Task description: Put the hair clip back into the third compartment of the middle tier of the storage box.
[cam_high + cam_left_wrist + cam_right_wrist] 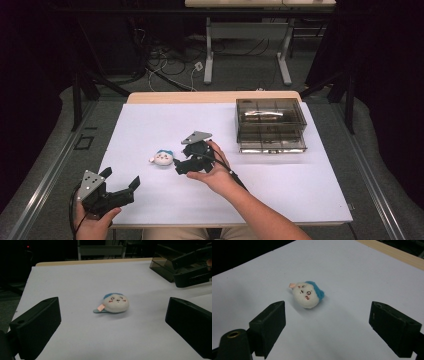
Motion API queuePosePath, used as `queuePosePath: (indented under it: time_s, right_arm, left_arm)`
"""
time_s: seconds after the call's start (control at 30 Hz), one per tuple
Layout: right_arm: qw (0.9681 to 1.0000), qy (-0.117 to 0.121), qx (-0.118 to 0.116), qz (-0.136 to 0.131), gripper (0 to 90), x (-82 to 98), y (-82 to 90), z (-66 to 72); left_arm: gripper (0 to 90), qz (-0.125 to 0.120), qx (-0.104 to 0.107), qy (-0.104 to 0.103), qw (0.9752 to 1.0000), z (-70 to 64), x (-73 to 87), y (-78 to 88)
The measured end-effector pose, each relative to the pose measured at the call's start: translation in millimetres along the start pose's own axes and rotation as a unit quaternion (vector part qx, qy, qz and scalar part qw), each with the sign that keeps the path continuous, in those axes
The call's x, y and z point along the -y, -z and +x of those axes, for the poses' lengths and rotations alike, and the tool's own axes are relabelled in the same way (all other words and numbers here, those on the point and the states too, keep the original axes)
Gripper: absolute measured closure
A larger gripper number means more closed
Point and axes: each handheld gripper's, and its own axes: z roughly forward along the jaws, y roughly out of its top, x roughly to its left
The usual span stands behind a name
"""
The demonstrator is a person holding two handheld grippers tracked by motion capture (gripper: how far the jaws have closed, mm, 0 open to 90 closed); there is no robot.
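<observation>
A small white plush toy (pixel 162 158) with a blue top and a little face lies on the white table sheet (pixel 150 120), left of centre. My right gripper (pixel 178 164) hovers just right of it, pointing at it, jaws open and empty. In the right gripper view the toy (pixel 307 295) lies a short way ahead of the open gripper (pixel 327 312). My left gripper (pixel 121 177) rests near the front left corner, open and empty. The left gripper view has the toy (pixel 115 302) farther ahead of the gripper (pixel 113 315), with the right gripper (pixel 192 272) at upper right.
A smoky see-through drawer box (pixel 270 125) stands at the back right of the table, also seen as a dark box (pixel 162 267) in the left gripper view. A wooden table edge (pixel 210 96) runs along the back. Desk legs and cables lie beyond on the floor.
</observation>
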Motion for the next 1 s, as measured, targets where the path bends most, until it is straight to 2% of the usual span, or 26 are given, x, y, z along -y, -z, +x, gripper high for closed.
queuePosePath:
  time_s: [0.07,0.1,0.17,0.3,0.33,0.37,0.4,0.43,0.7,0.87,0.9,1.0]
  right_arm:
    - [1.0000,-0.004,-0.005,0.007,13.5,-1.4,-3.5,0.9]
    - [1.0000,-0.002,-0.006,0.002,13.5,-1.7,-6.7,1.3]
    - [0.9998,0.000,-0.013,0.012,13.5,-3.2,-13.5,3.1]
    - [0.9999,0.001,-0.012,0.010,13.5,-3.9,-21.7,5.5]
    - [0.9997,0.000,-0.016,0.018,13.5,-4.6,-23.4,6.1]
    - [0.9998,-0.002,-0.011,0.014,13.6,-4.7,-26.5,7.3]
    - [0.9997,0.000,-0.011,0.024,13.8,-5.4,-28.0,7.6]
    - [0.9998,-0.001,-0.009,0.018,13.8,-5.1,-31.4,8.4]
    - [0.9995,-0.006,-0.016,0.026,14.4,-5.9,-51.0,9.9]
    - [0.9990,-0.003,-0.019,0.041,14.4,-7.5,-60.3,12.4]
    - [0.9992,-0.004,-0.018,0.035,14.4,-7.1,-63.1,13.2]
    - [0.9987,-0.001,-0.017,0.048,14.9,-7.7,-68.1,14.6]
  left_arm:
    - [0.1,-0.001,0.000,0.003,1.0000,0.1,0.1,0.4]
    - [0.1,-0.002,-0.001,0.004,1.0000,0.0,0.2,0.7]
    - [0.1,-0.002,-0.001,0.005,1.0000,0.5,0.2,1.3]
    - [0.1,-0.002,-0.002,0.006,1.0000,1.3,0.3,1.7]
    - [0.1,-0.002,-0.002,0.006,1.0000,1.4,0.4,1.7]
    - [0.1,-0.003,-0.002,0.006,1.0000,1.4,0.4,1.8]
    - [0.1,-0.003,-0.002,0.006,1.0000,1.3,0.4,1.9]
    - [0.1,-0.003,-0.002,0.006,1.0000,1.3,0.4,1.9]
    - [0.1,-0.004,-0.006,0.006,1.0000,2.8,0.9,3.1]
    - [0.1,-0.004,-0.008,0.008,0.9999,3.8,1.6,4.2]
    - [0.1,-0.005,-0.008,0.008,0.9999,3.8,1.8,4.4]
    - [0.1,-0.004,-0.008,0.009,0.9999,3.9,2.4,5.2]
